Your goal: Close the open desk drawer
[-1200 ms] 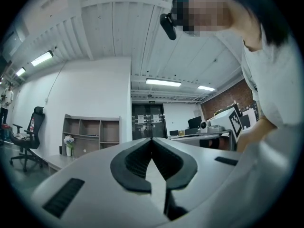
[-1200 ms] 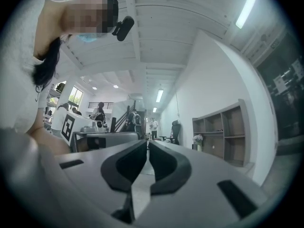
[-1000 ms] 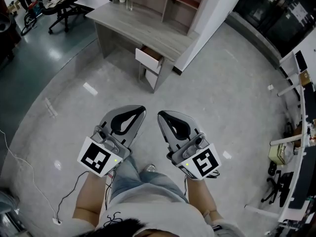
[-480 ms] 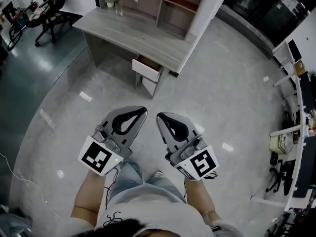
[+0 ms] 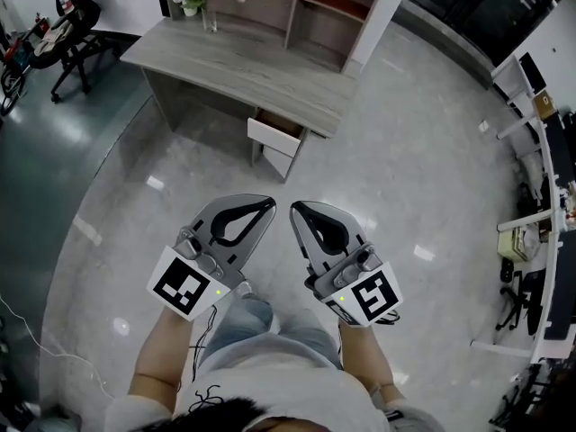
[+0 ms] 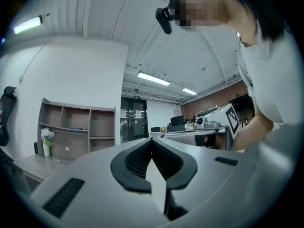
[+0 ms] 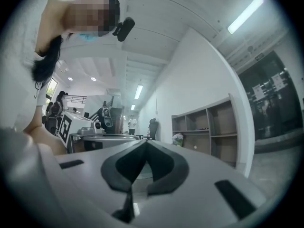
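While the open drawer (image 5: pixel 274 137) juts from the desk (image 5: pixel 243 61) well ahead, the left tongs (image 5: pixel 266 203) and right tongs (image 5: pixel 295 208) are pressed together, empty. Approach seems the step in hand; next, getting closer and pushing the drawer's white front inward.

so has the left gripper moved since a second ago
Yes. The left gripper has come forward toward the desk: the stretch of floor between its tips and the open drawer is shorter than a second ago.
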A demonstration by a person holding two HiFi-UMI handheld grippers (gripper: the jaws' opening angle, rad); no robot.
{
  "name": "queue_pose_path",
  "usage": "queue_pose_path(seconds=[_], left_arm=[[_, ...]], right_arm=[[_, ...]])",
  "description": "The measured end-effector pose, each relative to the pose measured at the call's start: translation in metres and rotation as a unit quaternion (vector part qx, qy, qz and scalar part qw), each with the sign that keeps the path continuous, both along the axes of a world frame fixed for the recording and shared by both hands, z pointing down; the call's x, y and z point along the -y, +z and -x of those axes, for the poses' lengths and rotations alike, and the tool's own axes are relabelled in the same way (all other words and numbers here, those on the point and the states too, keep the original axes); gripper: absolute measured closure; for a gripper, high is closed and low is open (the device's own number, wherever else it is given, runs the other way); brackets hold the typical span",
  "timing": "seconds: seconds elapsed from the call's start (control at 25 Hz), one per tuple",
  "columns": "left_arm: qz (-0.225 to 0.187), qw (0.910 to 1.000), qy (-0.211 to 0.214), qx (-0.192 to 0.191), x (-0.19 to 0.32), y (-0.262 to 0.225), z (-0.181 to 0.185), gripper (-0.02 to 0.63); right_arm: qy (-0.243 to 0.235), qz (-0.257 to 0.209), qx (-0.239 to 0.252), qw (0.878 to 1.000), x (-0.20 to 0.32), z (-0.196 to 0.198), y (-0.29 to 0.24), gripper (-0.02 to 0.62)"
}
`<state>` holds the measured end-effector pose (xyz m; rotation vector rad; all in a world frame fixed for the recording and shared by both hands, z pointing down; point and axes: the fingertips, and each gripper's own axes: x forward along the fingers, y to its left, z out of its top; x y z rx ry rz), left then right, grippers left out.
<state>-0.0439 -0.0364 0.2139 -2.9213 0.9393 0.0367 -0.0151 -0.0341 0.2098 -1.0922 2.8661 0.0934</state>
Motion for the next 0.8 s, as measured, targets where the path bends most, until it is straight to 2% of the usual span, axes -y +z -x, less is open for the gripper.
queue_pose_path(seconds=[0.4, 0.8], left_arm=[[0.007, 0.9995, 0.031, -0.003, 0.032, 0.011, 0.012, 0.595], [0.008, 0.9996, 0.026, -0.005, 0.078, 0.017, 0.009, 0.595]], right_arm=[[0.033, 0.005, -0.007, 0.999, 0.029, 0.008, 0.008, 0.588], [0.025, 0.007, -0.014, 1.000, 0.078, 0.005, 0.015, 0.587]])
